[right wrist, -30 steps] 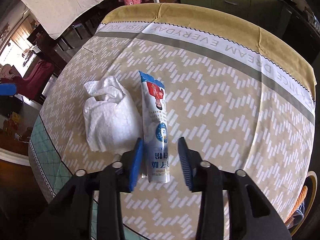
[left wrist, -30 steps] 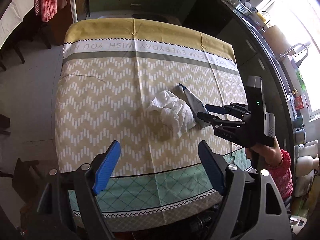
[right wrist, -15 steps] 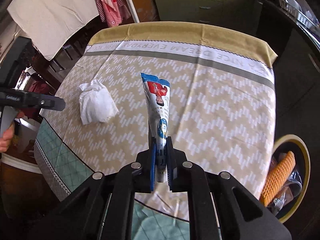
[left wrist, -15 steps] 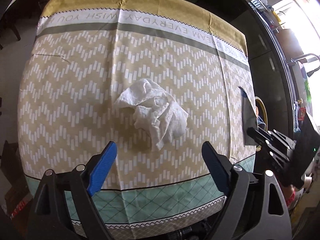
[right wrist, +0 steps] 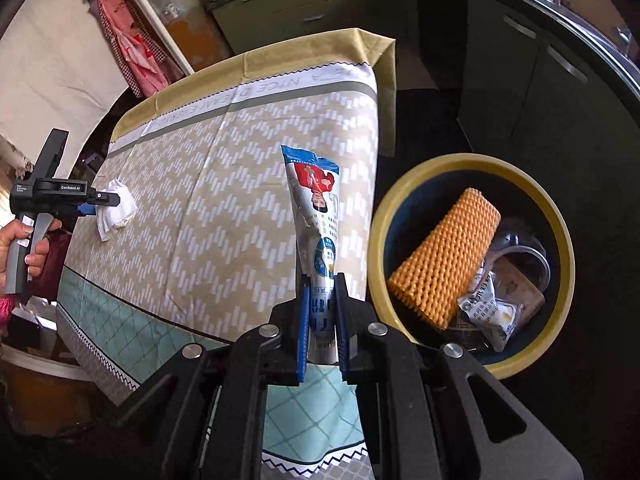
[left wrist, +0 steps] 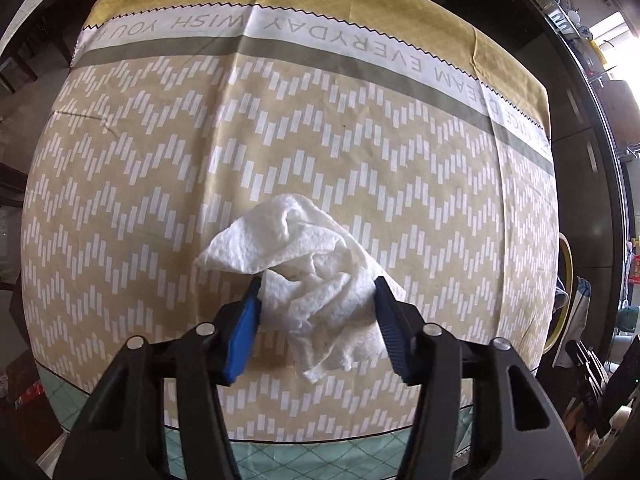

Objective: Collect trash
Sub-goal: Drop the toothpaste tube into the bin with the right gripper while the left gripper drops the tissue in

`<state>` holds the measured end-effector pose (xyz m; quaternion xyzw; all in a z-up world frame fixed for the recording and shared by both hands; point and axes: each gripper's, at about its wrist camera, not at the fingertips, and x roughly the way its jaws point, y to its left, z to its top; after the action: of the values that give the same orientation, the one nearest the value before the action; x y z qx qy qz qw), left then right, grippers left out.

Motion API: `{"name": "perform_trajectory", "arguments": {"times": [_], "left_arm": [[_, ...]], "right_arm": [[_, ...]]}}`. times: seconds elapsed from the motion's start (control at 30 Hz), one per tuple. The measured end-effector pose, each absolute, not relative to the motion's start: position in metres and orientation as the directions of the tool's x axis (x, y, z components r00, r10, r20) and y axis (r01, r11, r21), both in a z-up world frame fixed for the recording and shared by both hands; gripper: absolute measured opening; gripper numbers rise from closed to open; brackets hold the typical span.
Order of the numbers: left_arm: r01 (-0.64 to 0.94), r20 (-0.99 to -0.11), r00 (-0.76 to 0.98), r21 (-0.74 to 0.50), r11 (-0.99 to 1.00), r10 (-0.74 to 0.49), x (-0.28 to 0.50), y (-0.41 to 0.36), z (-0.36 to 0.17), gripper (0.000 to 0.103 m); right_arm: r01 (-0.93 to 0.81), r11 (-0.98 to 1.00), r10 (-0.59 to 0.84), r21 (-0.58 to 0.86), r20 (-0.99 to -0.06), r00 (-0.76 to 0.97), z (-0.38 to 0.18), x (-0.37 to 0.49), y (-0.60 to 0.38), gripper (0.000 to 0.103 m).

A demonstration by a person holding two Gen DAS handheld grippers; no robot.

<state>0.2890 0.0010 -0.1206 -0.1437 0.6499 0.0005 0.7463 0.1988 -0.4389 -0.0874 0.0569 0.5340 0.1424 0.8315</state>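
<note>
A crumpled white paper towel (left wrist: 316,280) lies on the table with the patterned cloth (left wrist: 280,128). My left gripper (left wrist: 316,320) is down at it, the blue pads on either side of the wad and touching it, jaws partly closed. In the right wrist view the towel (right wrist: 116,210) and left gripper (right wrist: 94,205) show at far left. My right gripper (right wrist: 320,320) is shut on a blue-and-white snack wrapper (right wrist: 318,216), held upright off the table's edge, just left of the yellow-rimmed trash bin (right wrist: 380,216).
The bin stands on the floor beside the table and holds an orange foam net (right wrist: 444,256), a small packet (right wrist: 490,316) and clear plastic. Dark cabinets (right wrist: 540,92) run behind it. The bin's rim (left wrist: 567,256) shows past the table's right edge.
My left gripper moved down onto the paper towel and narrowed around it. My right gripper carried the wrapper rightward off the table, next to the bin.
</note>
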Motion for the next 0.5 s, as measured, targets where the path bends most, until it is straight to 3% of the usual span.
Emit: {"name": "perform_trajectory", "arguments": {"times": [0.07,0.17,0.5], "left_arm": [[-0.150,-0.972,0.154,-0.202,0.968,-0.179,0.289,-0.003,-0.116,0.032],[-0.104,-0.972,0.153,-0.193,0.976,-0.175,0.285,-0.010,-0.106,0.022],[0.090,-0.953,0.242,-0.167,0.982,-0.184,0.265,-0.045,-0.045,0.017]], "right_arm": [[-0.160,0.953,0.300,0.256,-0.869,0.394,-0.090,0.197,-0.449,0.013],[-0.144,0.952,0.305,0.270,-0.862,0.404,-0.091,0.196,-0.460,0.013],[-0.072,0.958,0.279,0.277,-0.845,0.456,-0.077,0.195,-0.495,0.013]]}}
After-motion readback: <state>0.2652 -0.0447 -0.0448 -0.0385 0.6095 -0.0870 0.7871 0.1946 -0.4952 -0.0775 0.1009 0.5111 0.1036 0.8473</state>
